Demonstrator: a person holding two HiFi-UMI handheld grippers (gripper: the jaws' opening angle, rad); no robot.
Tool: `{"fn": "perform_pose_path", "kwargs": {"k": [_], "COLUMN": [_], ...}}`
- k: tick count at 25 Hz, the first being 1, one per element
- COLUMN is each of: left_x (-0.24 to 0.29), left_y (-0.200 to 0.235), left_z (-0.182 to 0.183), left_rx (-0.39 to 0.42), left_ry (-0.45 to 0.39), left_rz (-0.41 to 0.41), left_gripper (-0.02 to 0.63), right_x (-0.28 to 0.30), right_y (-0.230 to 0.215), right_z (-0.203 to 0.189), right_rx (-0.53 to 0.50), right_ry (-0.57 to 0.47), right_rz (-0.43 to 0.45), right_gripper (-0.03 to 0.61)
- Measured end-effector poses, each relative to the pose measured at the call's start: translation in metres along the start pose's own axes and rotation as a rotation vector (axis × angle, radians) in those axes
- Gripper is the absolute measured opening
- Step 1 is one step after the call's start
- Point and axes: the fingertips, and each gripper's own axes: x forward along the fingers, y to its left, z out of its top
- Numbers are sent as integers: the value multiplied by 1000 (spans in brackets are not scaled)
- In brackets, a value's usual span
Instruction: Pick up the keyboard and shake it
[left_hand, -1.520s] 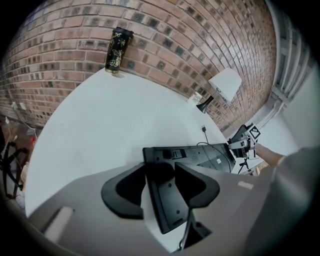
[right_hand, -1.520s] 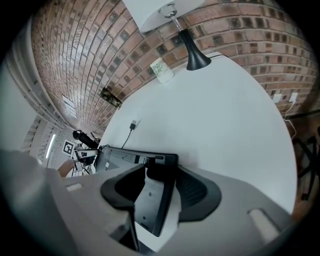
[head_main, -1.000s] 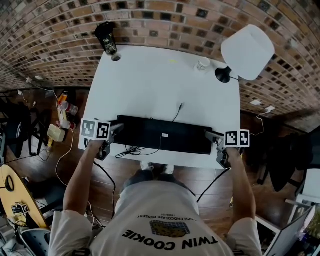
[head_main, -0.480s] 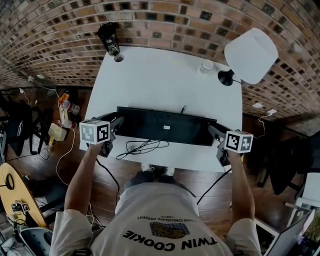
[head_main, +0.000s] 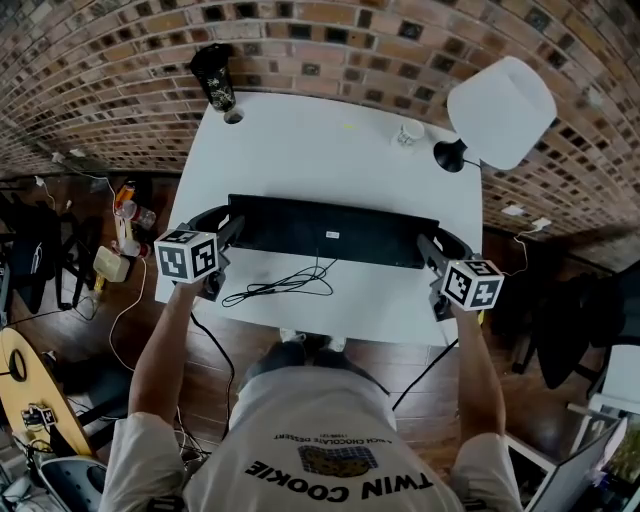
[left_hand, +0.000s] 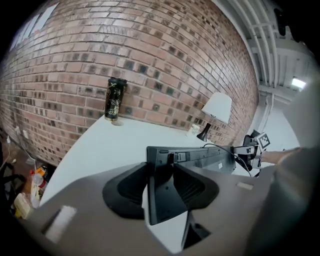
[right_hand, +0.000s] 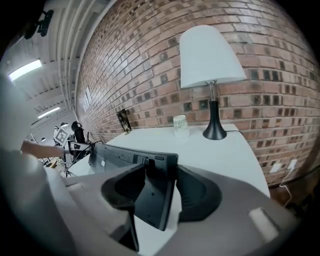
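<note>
While a shake cannot be read from a single instant, the pick-up looks done. The long black rectangular keyboard (head_main: 330, 232) stretches across the middle of the head view, carried by both ends. Its underside, with a small white label, is turned toward the camera. It seems to be tipped on its long edge and clear of the white rectangular table (head_main: 300, 150), so what is left is the shaking and perhaps setting it back down. The left gripper (head_main: 230, 232) pinches the keyboard's left end, and its own view shows the two dark pads (left_hand: 127, 187) pressed against either face of the slab. The right gripper (head_main: 428, 250) clamps the right end in the same way, its pads (right_hand: 200, 192) tight on the keyboard's short edge. The thin black cable (head_main: 285, 285) trails in loose loops on the table just below the keyboard in the frame. Compared with a second ago, the keyboard sits higher in the frame and further from the table's lower edge. The cable, which was bunched under its edge, now lies exposed, and both marker cubes show different faces, so the grippers have risen and rolled. At the table's upper edge stand a dark printed tumbler (head_main: 214, 78), a small white cup (head_main: 408, 131) and a white-shaded lamp with a black base (head_main: 500, 110), all well apart from the keyboard.
</note>
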Motion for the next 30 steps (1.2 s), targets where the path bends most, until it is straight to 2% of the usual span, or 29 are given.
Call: {"fn": "perform_pose_path", "kwargs": {"k": [7, 13, 21, 25, 27, 30], "left_x": [-5, -20, -37, -46, -53, -57], "left_y": [-2, -14, -22, -26, -26, -29], "left_z": [13, 7, -5, -10, -11, -13], "left_rx": [59, 121, 139, 143, 124, 106], "left_ry": [-85, -130, -143, -165, -186, -197], "left_rz": [15, 44, 53, 70, 89, 81], "left_gripper": [170, 170, 169, 167, 88, 66], "right_x": [-6, -19, -37, -48, -54, -64], "right_y": [3, 7, 18, 24, 28, 31], "right_z": [20, 9, -3, -10, -15, -21], "right_rx": [-139, -234, -295, -378, -429, -471], "right_ry": [-103, -132, -165, -184, -183, -185], "right_rz": [-38, -96, -102, -132, -139, -144], "right_gripper": [195, 193, 192, 190, 184, 161]}}
